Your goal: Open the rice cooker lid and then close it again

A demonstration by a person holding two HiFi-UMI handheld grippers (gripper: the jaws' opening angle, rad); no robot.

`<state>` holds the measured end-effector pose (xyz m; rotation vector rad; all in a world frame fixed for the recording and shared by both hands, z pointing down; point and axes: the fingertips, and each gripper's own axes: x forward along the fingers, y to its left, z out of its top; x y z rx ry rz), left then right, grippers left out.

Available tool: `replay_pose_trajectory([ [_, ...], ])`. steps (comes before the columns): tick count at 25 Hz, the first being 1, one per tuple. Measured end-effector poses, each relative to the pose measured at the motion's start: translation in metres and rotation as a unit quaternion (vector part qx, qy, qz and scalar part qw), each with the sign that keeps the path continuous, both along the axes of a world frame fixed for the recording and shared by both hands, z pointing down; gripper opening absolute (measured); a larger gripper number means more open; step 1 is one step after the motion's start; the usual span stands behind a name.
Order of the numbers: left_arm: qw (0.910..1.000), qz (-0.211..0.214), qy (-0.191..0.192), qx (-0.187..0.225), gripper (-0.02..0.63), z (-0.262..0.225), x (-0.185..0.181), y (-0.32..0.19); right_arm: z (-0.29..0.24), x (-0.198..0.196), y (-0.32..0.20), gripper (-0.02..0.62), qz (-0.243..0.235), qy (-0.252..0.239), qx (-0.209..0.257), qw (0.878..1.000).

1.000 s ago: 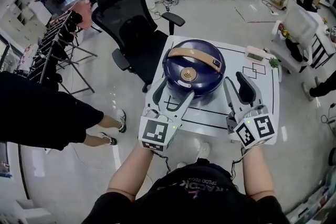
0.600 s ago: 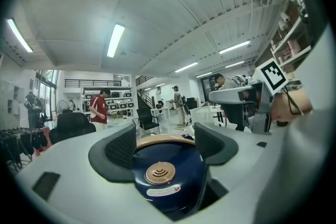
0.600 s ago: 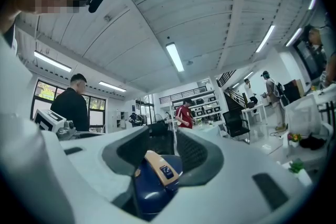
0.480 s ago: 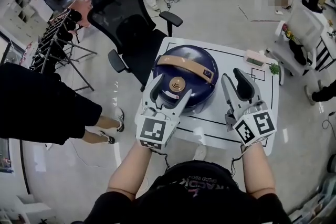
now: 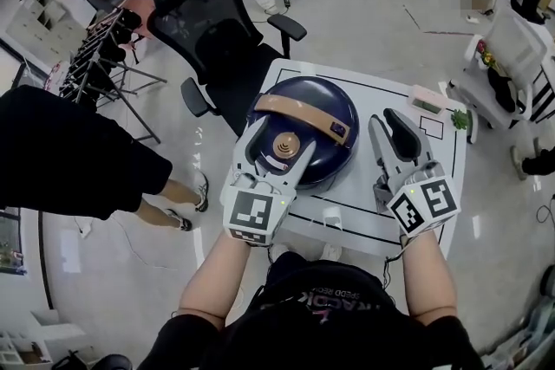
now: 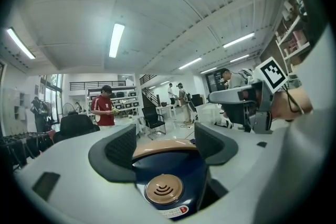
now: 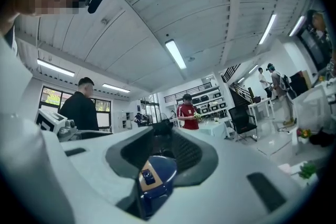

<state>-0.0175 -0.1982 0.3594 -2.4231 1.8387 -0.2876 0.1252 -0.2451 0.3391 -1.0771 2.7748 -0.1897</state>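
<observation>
The dark blue rice cooker (image 5: 334,147) stands on the white table (image 5: 408,186) with its lid down, a tan handle (image 5: 295,110) across the top and a tan steam vent (image 5: 284,145) nearer me. My left gripper (image 5: 282,143) is open above the lid, its jaws on either side of the vent; the left gripper view shows the vent (image 6: 164,189) low between them. To the right of the cooker, apart from it, my right gripper (image 5: 388,124) is open. Its jaws have just been closing, with nothing between the pads. The right gripper view shows the cooker (image 7: 157,181) beyond the gap.
A small box (image 5: 431,102) and a green item (image 5: 460,119) lie at the table's far right corner. A black office chair (image 5: 217,30) stands behind the table, and a person in black (image 5: 69,152) stands at the left. A white chair (image 5: 512,48) is at the right.
Both grippers have moved forward. The left one has gone from the cooker's near edge to over the lid. The right gripper's jaws stand closer together than before.
</observation>
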Motion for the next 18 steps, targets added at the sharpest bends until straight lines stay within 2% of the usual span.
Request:
replay_pose_trajectory([
  [5, 0.9999, 0.006, -0.014, -0.004, 0.337, 0.000, -0.003, -0.009, 0.000, -0.004, -0.005, 0.002, -0.001, 0.003, 0.000, 1.000],
  [10, 0.9977, 0.026, -0.062, -0.010, 0.336, 0.009, -0.006, -0.019, 0.005, -0.010, -0.009, 0.002, 0.009, 0.000, -0.008, 1.000],
  [14, 0.9913, 0.056, -0.117, -0.021, 0.336, 0.018, -0.007, -0.028, 0.008, -0.017, -0.008, 0.002, 0.020, 0.007, -0.020, 1.000],
  [18, 0.9851, 0.087, -0.146, -0.027, 0.337, 0.028, -0.005, -0.036, 0.018, -0.025, -0.010, 0.002, 0.031, 0.011, -0.045, 0.998],
])
